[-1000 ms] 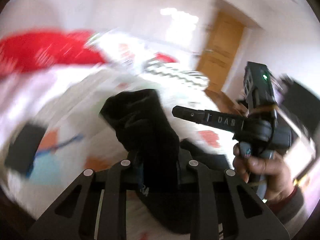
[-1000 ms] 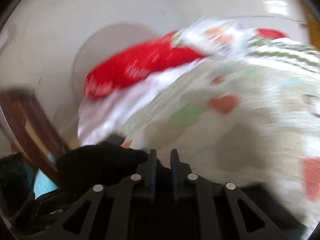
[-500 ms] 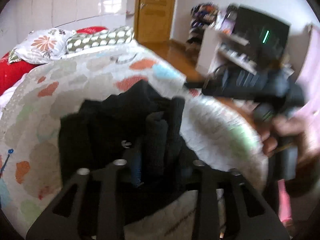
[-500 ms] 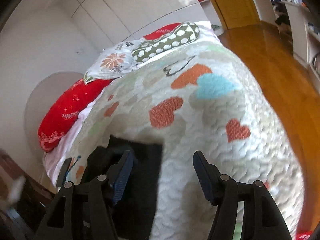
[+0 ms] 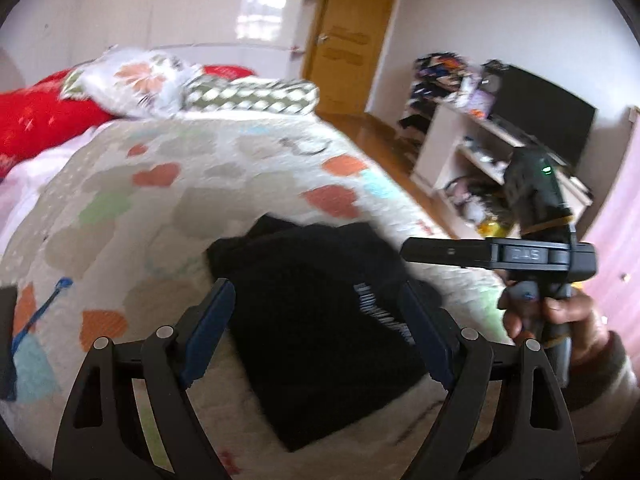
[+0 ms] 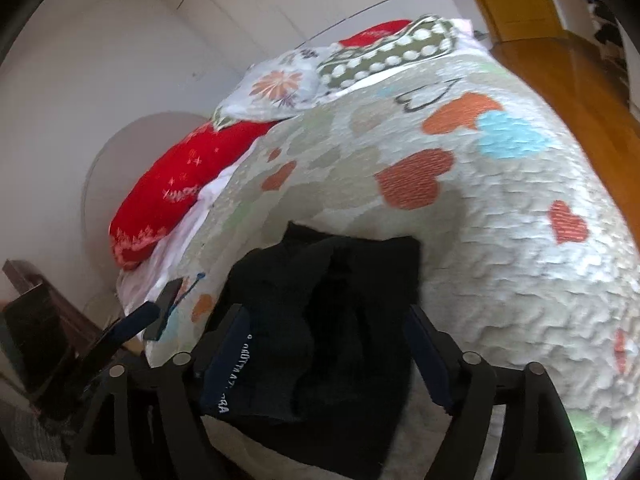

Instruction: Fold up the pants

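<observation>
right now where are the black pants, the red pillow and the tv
black pants [image 5: 320, 304], left wrist view, middle of the folded cloth
red pillow [image 6: 188, 184], right wrist view, centre of its red cover
tv [image 5: 540, 120], left wrist view, middle of the dark screen

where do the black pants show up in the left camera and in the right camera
Left wrist: black pants lie low in the centre, between the open fingers.
Right wrist: black pants lie bottom centre, again between the open fingers.
Shared landmark: red pillow, on the left in both.
</observation>
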Demonstrator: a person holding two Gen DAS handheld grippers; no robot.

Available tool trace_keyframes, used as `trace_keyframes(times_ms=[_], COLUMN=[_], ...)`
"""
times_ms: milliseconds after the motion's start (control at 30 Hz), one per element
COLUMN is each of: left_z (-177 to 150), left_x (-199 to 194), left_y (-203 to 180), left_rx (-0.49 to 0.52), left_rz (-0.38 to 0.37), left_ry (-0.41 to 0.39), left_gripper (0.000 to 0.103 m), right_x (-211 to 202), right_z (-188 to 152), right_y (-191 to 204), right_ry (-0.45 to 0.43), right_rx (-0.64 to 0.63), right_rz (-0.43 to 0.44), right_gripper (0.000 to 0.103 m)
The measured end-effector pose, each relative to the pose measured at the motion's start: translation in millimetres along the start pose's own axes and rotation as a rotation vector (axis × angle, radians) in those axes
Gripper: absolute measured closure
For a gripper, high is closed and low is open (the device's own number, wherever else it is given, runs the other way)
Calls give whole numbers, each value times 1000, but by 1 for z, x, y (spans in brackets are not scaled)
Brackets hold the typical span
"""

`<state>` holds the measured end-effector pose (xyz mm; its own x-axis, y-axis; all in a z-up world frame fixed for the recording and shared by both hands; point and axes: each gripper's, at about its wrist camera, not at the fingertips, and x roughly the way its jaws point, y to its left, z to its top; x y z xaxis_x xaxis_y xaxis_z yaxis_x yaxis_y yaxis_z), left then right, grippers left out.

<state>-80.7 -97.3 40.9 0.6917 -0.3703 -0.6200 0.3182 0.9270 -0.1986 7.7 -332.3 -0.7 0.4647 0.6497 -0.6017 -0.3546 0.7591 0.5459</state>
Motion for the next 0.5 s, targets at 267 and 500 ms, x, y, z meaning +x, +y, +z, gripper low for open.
trace_keyframes(times_ms=[267, 500], left_z=[-15, 1], left_x=[40, 38], left_y=[21, 2], left_rx=[-87, -65], left_rz=[56, 43], left_ry=[106, 64], left_gripper=[19, 19], right_x=[64, -2], right_z=[-2, 3], right_y=[6, 25], right_ry=[74, -69], right_rx=[-49, -168], right_rz=[-9, -82], right_gripper=[69, 88])
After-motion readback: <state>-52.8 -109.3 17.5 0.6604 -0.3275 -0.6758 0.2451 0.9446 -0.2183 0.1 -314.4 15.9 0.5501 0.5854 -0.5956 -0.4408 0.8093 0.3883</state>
